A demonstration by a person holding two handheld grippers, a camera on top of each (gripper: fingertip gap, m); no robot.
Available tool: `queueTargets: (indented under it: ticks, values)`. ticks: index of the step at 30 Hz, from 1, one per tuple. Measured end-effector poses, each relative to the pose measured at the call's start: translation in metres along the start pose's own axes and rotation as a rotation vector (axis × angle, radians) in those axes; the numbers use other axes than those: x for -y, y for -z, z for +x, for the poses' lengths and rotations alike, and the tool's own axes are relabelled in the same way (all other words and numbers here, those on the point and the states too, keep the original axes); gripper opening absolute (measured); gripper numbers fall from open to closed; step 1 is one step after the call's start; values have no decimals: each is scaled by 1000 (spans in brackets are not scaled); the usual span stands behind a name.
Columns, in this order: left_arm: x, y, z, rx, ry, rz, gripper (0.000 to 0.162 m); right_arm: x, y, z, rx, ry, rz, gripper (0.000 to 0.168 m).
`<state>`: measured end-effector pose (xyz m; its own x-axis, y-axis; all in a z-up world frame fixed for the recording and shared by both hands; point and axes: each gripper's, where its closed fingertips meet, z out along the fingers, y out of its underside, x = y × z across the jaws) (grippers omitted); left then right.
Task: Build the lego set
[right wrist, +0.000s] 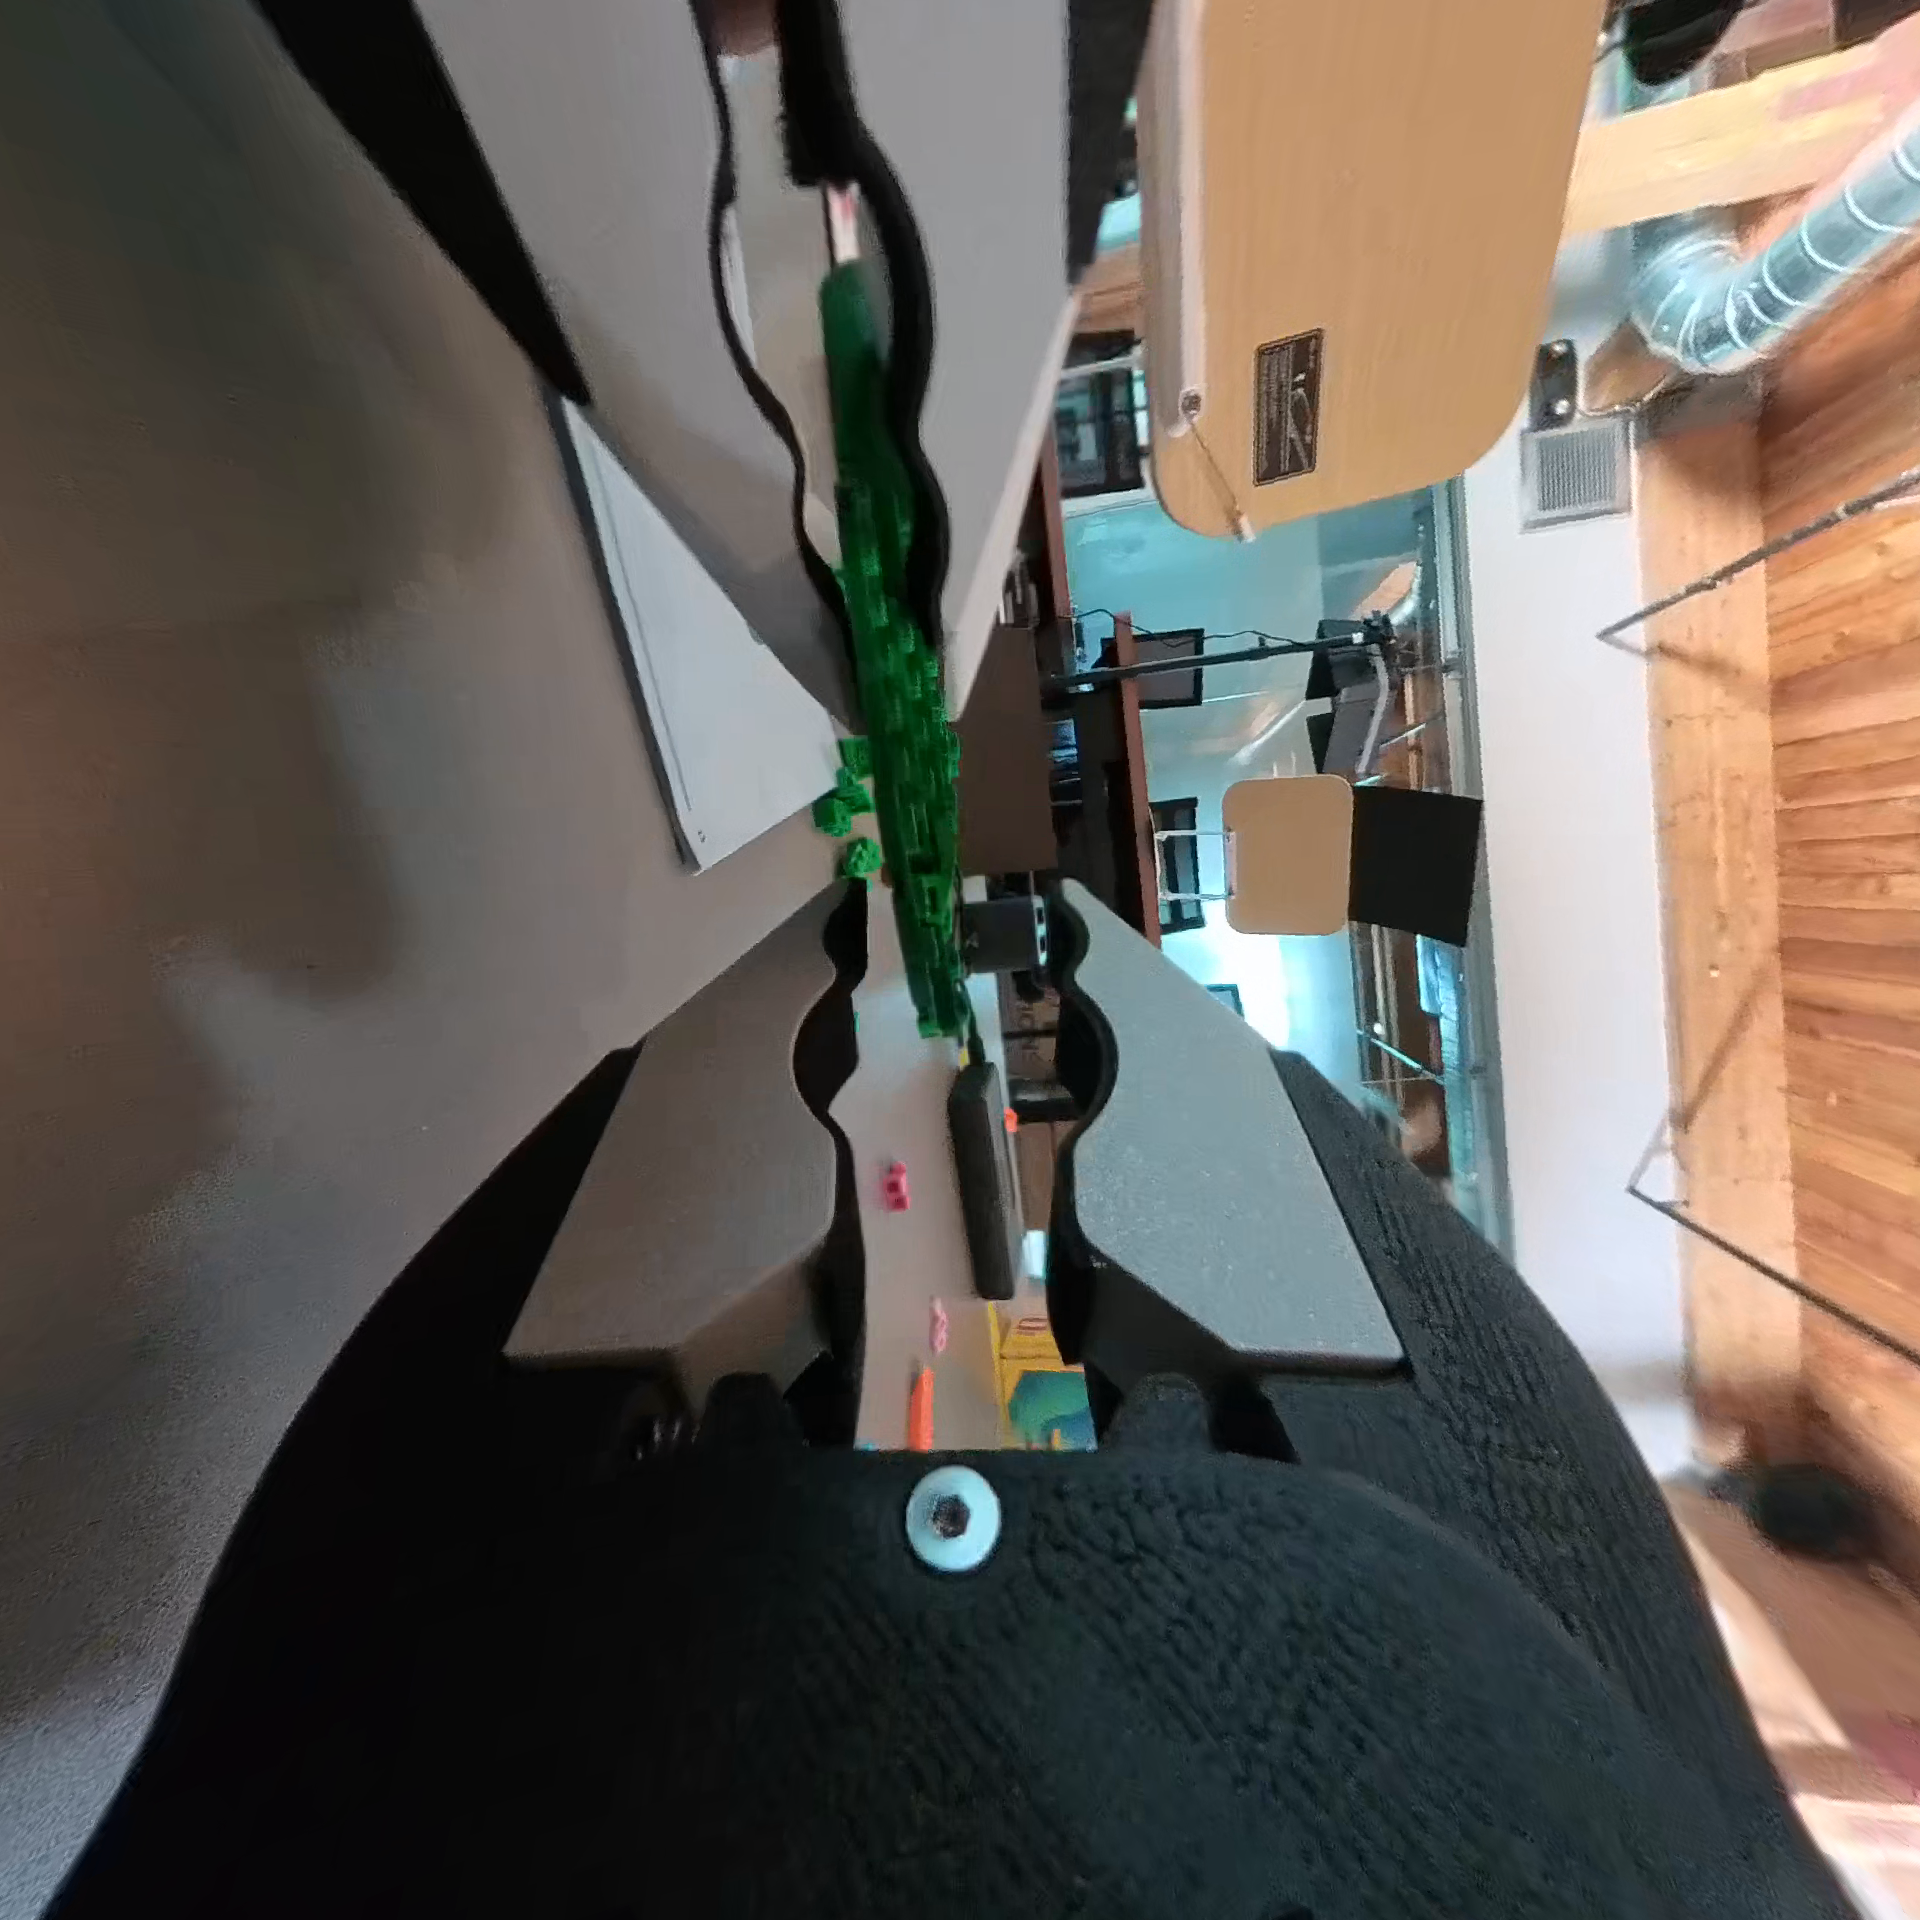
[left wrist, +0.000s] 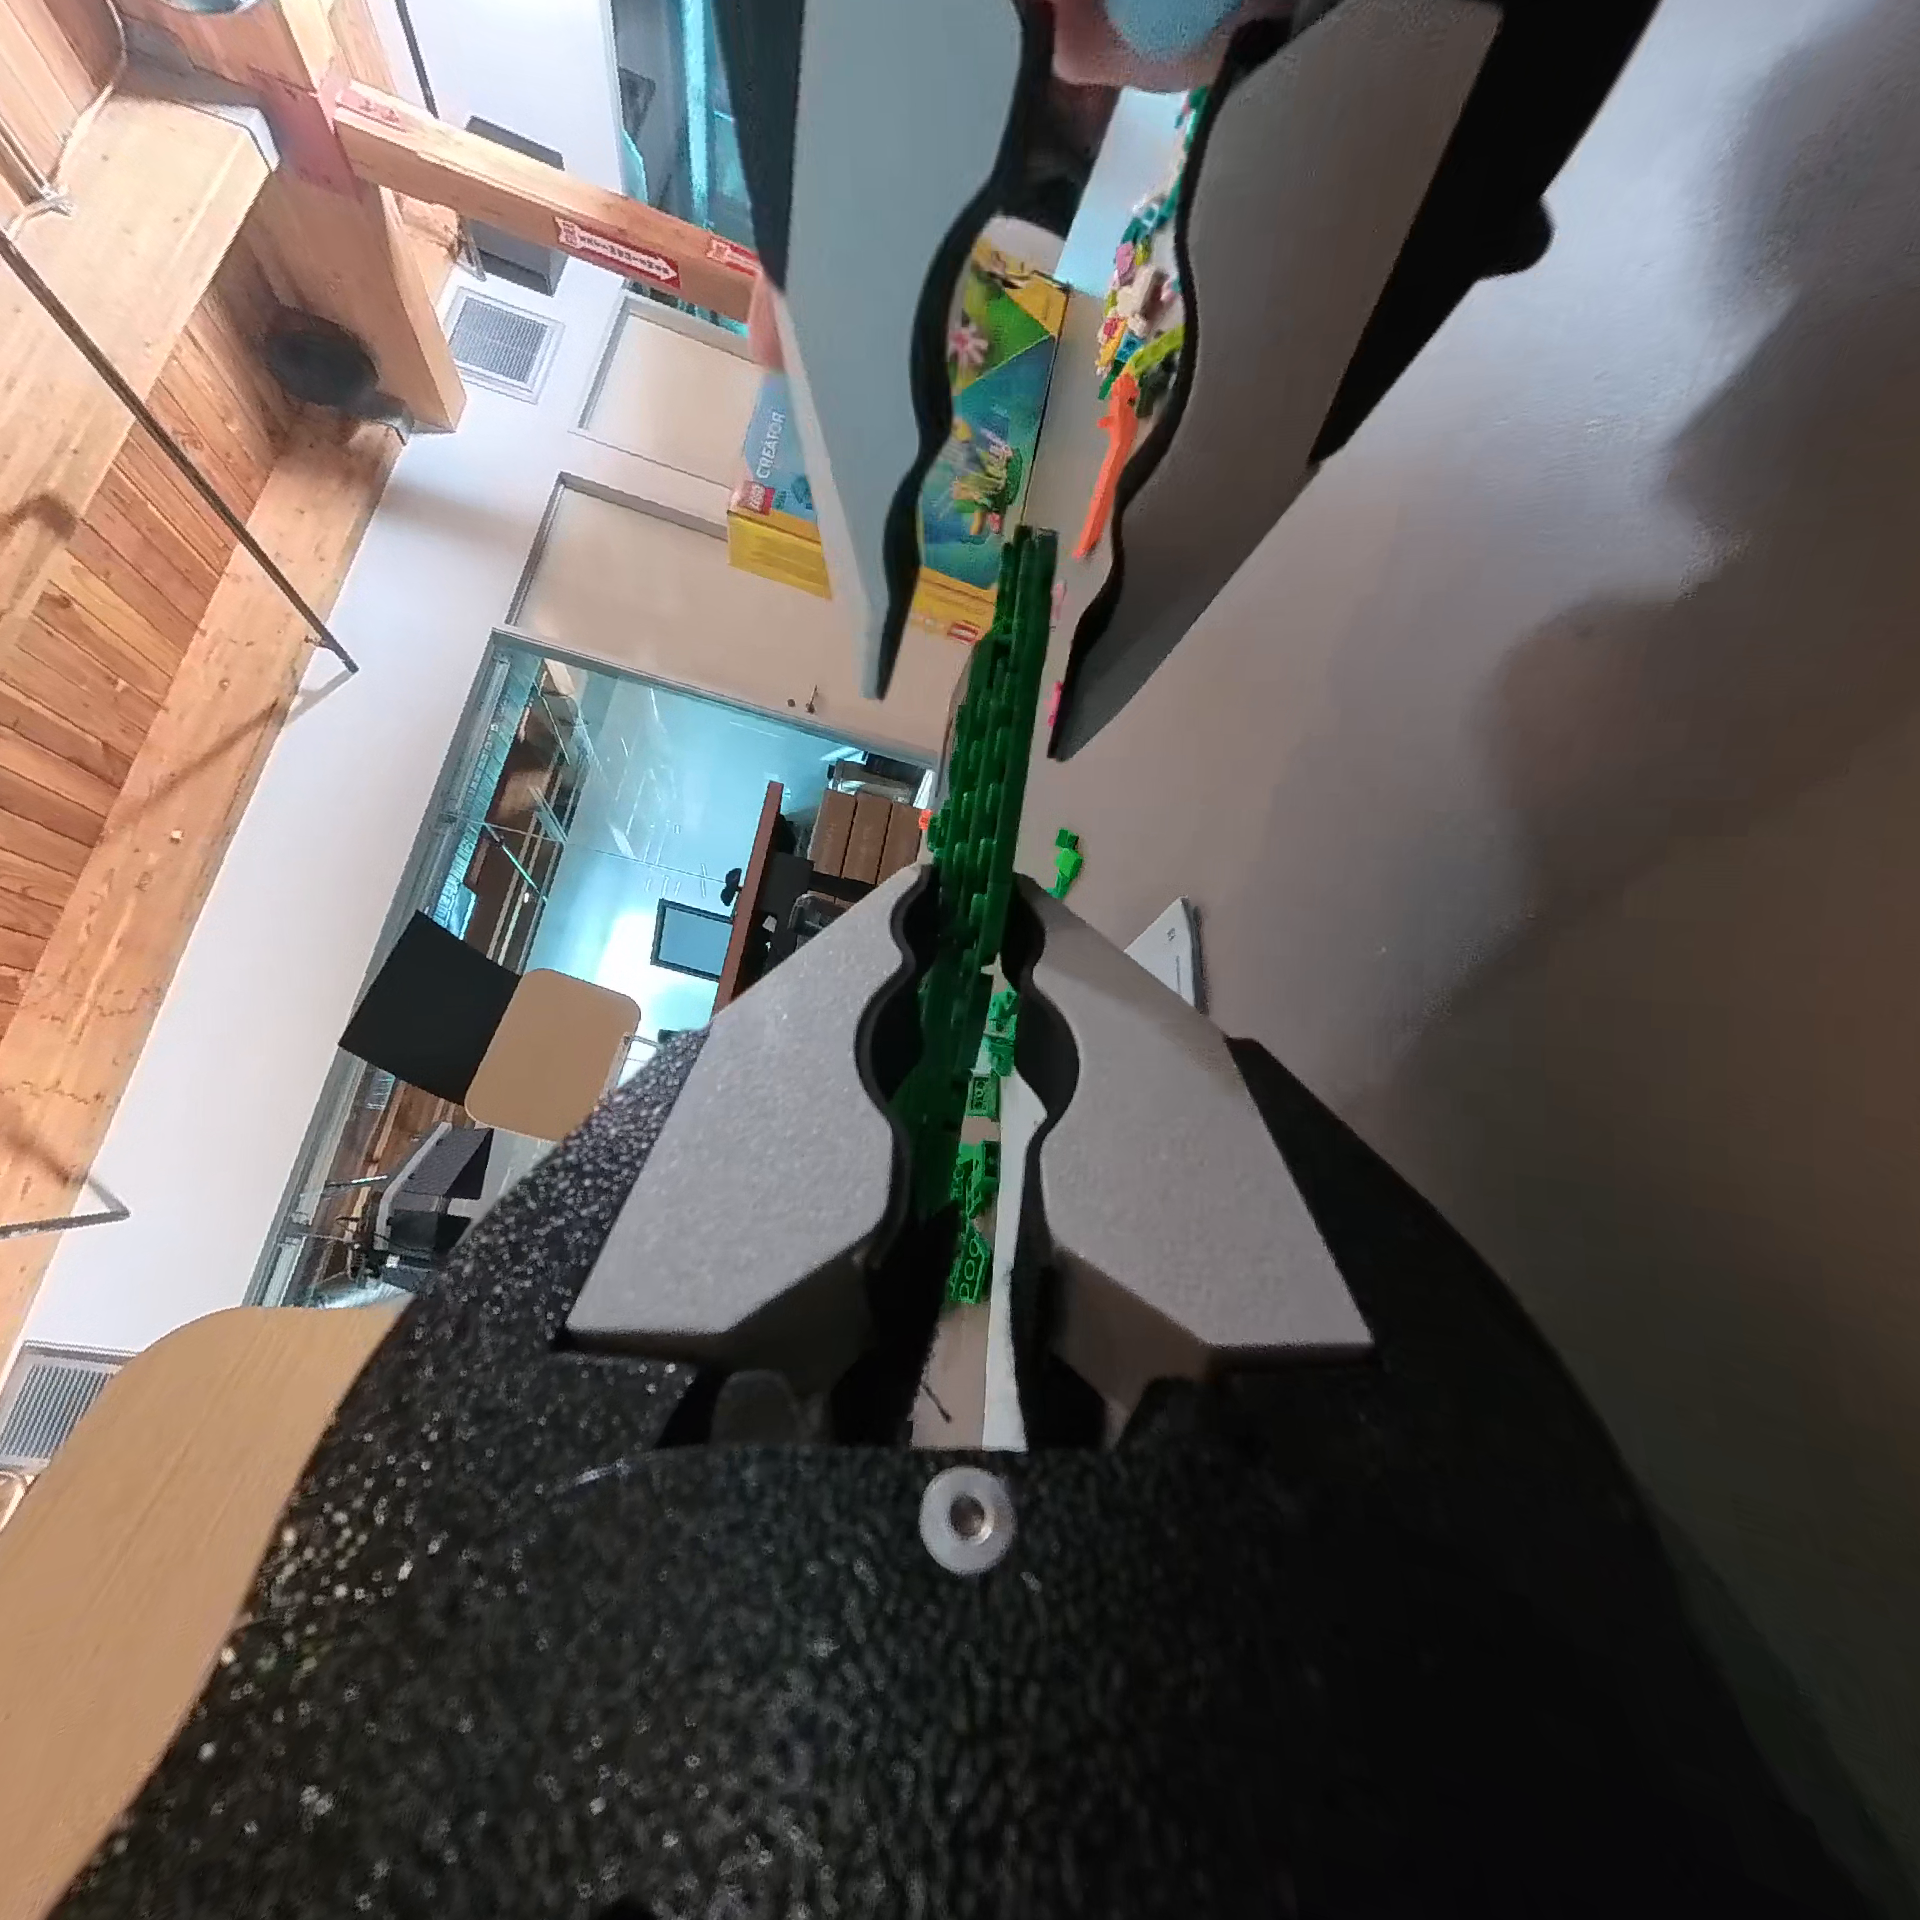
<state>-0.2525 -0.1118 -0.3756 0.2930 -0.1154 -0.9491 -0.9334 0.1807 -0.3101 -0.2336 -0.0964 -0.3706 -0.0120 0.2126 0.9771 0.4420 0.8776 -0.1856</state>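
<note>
A dark green Lego plate (left wrist: 987, 748) with studs is held on edge above the grey table (left wrist: 1507, 1039). My left gripper (left wrist: 975, 904) is shut on its near end. My right gripper (left wrist: 971, 717) faces it from the far side, with its jaws open around the plate's other end. In the right wrist view the plate (right wrist: 894, 675) runs away from me. Its near end lies between the open fingers of my right gripper (right wrist: 961, 899), apart from both pads. The left gripper (right wrist: 899, 717) clamps the far part.
Small bright green bricks (left wrist: 1065, 862) lie on the table beside a white booklet (right wrist: 707, 644). A Lego box (left wrist: 997, 436), an orange piece (left wrist: 1107, 468) and a pile of coloured bricks (left wrist: 1138, 312) lie farther off. A pink brick (right wrist: 894, 1184) and a black flat device (right wrist: 982, 1174) are near the right gripper. My two grippers' fingertips are within a few centimetres of each other.
</note>
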Motion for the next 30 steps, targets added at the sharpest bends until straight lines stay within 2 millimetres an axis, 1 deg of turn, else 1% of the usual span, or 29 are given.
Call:
queueTargets:
  ticks: [3, 5, 7, 9, 11, 12, 15, 17, 19, 23, 26, 30]
  values:
    - [0, 1, -4, 16, 32, 12, 9, -2, 3, 5, -8, -57, 19, 34]
    - [0, 2, -9, 34, 61, 28, 10, 1, 8, 10, -10, -121, 83, 34]
    - [1, 3, -14, 47, 108, 57, 9, 7, 17, 23, -21, -255, 185, 36]
    - [3, 6, -22, 76, 159, 104, 10, 14, 28, 41, -29, -439, 302, 44]
    - [9, 11, -26, 63, 262, 188, 10, 20, 37, 51, -3, -552, 393, 51]
    - [10, 13, -29, 60, 311, 223, 10, 23, 41, 52, 11, -570, 426, 52]
    - [21, 21, -35, 12, 447, 370, 10, 36, 46, 45, 104, -601, 492, 52]
    - [25, 25, -35, -13, 493, 413, 10, 46, 48, 42, 141, -621, 532, 50]
    - [32, 29, -35, -42, 520, 468, 10, 51, 50, 40, 160, -619, 554, 44]
    - [45, 38, -31, -120, 569, 555, 10, 57, 54, 41, 187, -640, 591, 34]
    - [54, 47, -32, -173, 619, 638, 10, 59, 60, 44, 207, -665, 626, 22]
    - [61, 54, -31, -242, 673, 702, 10, 65, 67, 45, 258, -703, 684, 19]
